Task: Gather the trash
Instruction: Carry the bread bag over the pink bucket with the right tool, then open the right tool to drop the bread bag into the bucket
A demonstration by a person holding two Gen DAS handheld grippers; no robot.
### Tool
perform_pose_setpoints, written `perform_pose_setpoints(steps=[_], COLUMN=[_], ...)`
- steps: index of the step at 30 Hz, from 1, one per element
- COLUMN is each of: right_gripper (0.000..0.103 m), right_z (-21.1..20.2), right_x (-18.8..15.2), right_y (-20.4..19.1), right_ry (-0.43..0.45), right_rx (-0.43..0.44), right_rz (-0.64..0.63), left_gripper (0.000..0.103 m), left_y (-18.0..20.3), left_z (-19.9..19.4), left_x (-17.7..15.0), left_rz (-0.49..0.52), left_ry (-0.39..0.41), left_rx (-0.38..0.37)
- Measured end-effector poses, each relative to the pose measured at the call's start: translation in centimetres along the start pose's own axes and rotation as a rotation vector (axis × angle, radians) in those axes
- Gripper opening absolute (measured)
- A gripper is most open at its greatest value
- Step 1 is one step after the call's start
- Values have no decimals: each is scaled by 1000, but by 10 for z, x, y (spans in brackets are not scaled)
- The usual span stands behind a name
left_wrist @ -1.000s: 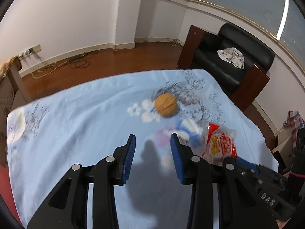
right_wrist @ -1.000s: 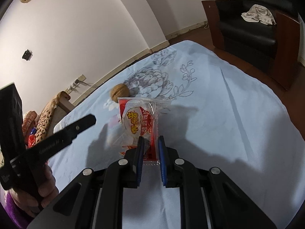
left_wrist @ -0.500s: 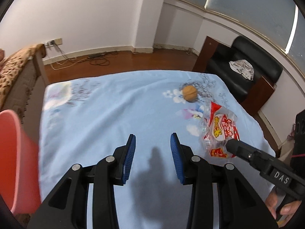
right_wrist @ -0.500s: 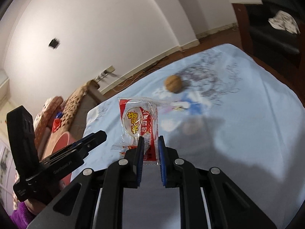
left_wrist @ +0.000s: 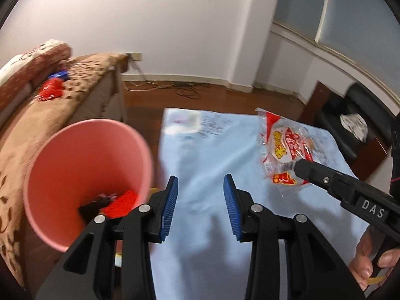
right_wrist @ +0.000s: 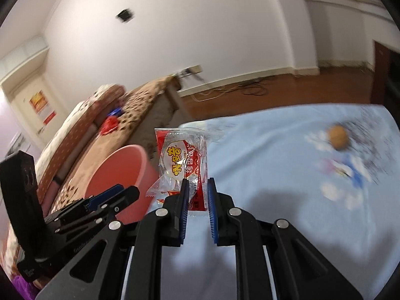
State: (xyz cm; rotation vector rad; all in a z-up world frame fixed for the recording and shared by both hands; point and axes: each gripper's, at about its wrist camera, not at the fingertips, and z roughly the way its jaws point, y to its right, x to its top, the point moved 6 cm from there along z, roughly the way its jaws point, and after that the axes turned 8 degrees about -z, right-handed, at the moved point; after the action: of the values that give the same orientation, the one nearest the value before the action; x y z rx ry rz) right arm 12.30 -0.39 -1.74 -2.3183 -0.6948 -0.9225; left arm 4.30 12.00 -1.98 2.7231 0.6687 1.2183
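My right gripper (right_wrist: 196, 200) is shut on the bottom edge of a clear red-and-white snack wrapper (right_wrist: 181, 158), which stands up in the air above the table's left part. The same wrapper (left_wrist: 285, 147) shows in the left wrist view, pinched by the right gripper (left_wrist: 300, 170) at the right. My left gripper (left_wrist: 200, 200) is open and holds nothing, above the blue tablecloth (left_wrist: 205, 150). A pink bin (left_wrist: 82, 150) with red and dark trash inside stands just left of the table; the pink bin (right_wrist: 120, 172) lies left of the held wrapper.
A walnut (right_wrist: 338, 136) and small blue-white scraps (right_wrist: 350, 172) lie on the cloth at the right. A brown patterned sofa (left_wrist: 62, 92) with red and blue items stands behind the bin. A black armchair (left_wrist: 355, 120) is far right. A hand (left_wrist: 370, 270) holds the right gripper.
Both grippers swung left and rose, the wrapper carried along toward the bin. The pink bin has come fully into the left wrist view, and the walnut has slid off to the right.
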Motion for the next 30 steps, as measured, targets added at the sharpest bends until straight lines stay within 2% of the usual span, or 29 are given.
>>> perform_pose_setpoints(steps=[5,14,22,30], right_gripper=[14,14,14,15], right_z=[29,80,113,126], right_x=[15,19,9,0], right_y=[-55,-127,-150,-159], right_ry=[-32,-106,-164,-184], right_rx=[51,98,96,84], right_rz=[-91,-221,-266,-301], left_gripper=[38,38,38,38], left_y=[-46,-116,-147,-159], left_z=[-19,-32,-27,-22], left_x=[5,4,-2,-6], left_rz=[-63,-188,-239,-257], left_ry=[40,46,27,11], left_rx=[66,148,191,220])
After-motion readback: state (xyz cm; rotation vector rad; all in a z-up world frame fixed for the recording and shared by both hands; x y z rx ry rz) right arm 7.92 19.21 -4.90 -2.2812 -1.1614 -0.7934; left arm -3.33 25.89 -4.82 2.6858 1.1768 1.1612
